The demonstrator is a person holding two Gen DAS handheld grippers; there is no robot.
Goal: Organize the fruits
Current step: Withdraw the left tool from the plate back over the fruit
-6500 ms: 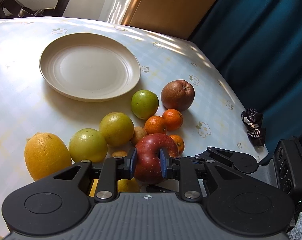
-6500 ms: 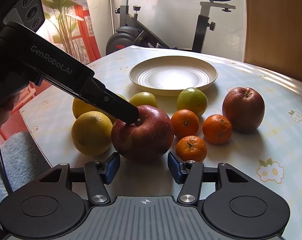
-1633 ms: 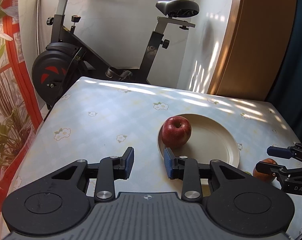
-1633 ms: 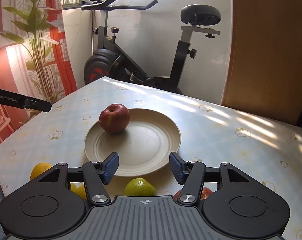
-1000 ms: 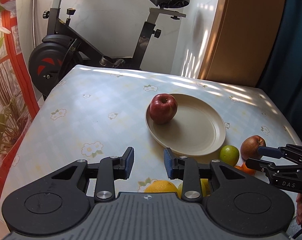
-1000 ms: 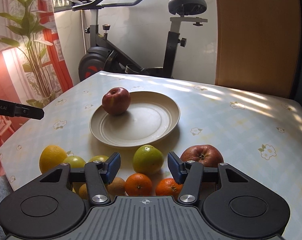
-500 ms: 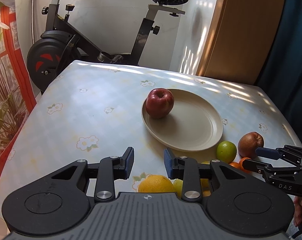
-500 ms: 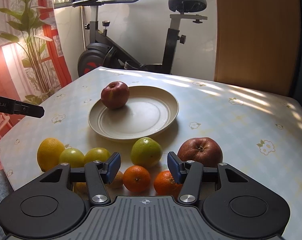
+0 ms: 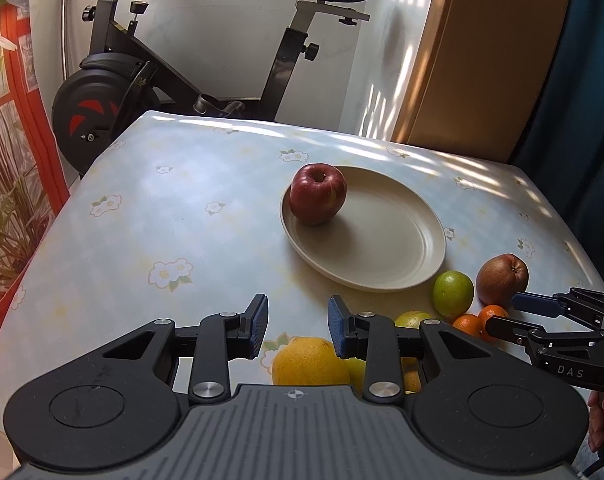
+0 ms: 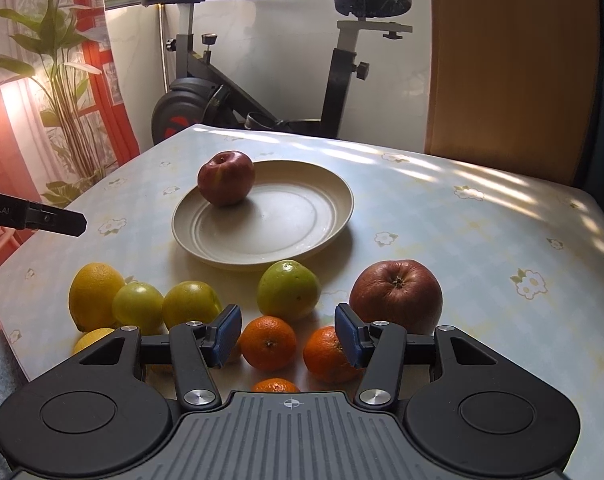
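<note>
A red apple (image 9: 318, 193) (image 10: 226, 177) sits on the far left part of the beige plate (image 9: 397, 256) (image 10: 286, 232). Loose fruit lies on the table near me: a brown-red apple (image 10: 396, 295) (image 9: 501, 279), a green fruit (image 10: 289, 289) (image 9: 453, 293), tangerines (image 10: 267, 343), yellow-green fruits (image 10: 190, 304) and a lemon (image 10: 94, 295) (image 9: 307, 362). My left gripper (image 9: 296, 327) is open and empty above the table. My right gripper (image 10: 288, 334) is open and empty, low over the tangerines; it also shows in the left wrist view (image 9: 511, 316).
The table (image 10: 441, 208) has a pale flowered cloth. An exercise bike (image 10: 262, 92) stands behind its far edge. A plant (image 10: 58, 80) and red curtain stand at the left, a wooden panel (image 10: 509, 60) at the right. The left gripper's finger (image 10: 58, 220) pokes in from the left.
Both grippers have drawn back toward me and lowered; the right one now hangs close over the tangerines. The red apple stays on the plate. Both stay open.
</note>
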